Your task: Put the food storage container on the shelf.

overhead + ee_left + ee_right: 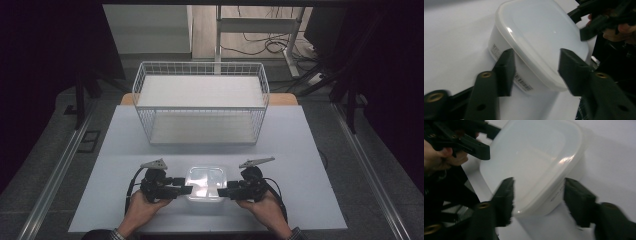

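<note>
A white lidded plastic container (205, 182) sits on the white table (300, 150) near its front edge. My left gripper (184, 189) meets it from the left and my right gripper (223, 191) from the right, each held in a hand. In the left gripper view the container (536, 32) lies tilted across the frame, and the left gripper (536, 55) stands open, one jaw by the labelled wall, the other over the lid. In the right gripper view the right gripper (539, 183) is open too, straddling the container (531, 152) at its rim.
A white wire basket (200, 107) with a flat white bottom stands behind the container at mid-table. Beyond the table's far edge are a desk frame and cables on the floor. Metal rails run along both sides of the table.
</note>
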